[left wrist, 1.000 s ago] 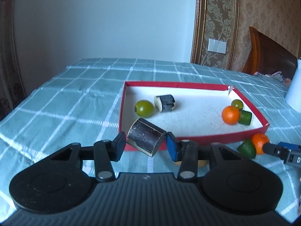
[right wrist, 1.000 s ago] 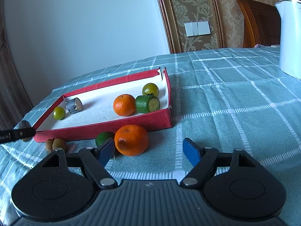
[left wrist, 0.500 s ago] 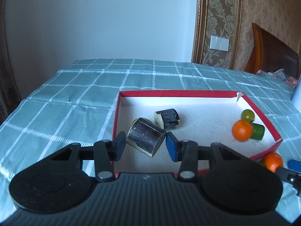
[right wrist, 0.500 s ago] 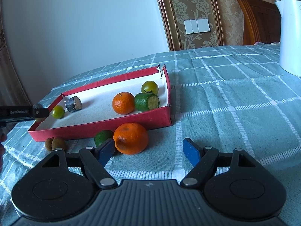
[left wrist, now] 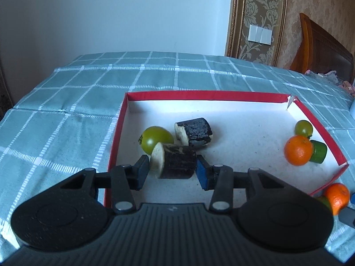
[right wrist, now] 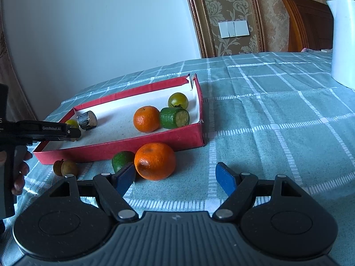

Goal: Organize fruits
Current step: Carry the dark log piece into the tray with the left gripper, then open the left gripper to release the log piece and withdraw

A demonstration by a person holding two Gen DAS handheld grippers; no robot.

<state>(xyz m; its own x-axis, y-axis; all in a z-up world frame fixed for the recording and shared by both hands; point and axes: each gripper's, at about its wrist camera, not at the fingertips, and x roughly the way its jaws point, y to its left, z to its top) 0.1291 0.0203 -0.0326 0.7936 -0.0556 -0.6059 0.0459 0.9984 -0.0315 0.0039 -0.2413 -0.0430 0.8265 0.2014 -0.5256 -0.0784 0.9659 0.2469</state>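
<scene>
My left gripper is shut on a dark cut fruit piece with a cream end, low over the near left part of the red tray. Inside the tray lie a green round fruit, another dark piece, an orange, a green cut piece and a small green fruit. My right gripper stands open on the cloth. A loose orange sits just ahead of its left finger, with a green fruit beside it.
Two small brown fruits lie outside the tray's near wall. A white kettle stands at the far right. A person's hand holds the left gripper at the left edge. Checked green cloth covers the table.
The left gripper has moved forward from the tray's near wall to over its floor, carrying the dark piece, which now shows its cream end to the left. The right gripper has stayed put.
</scene>
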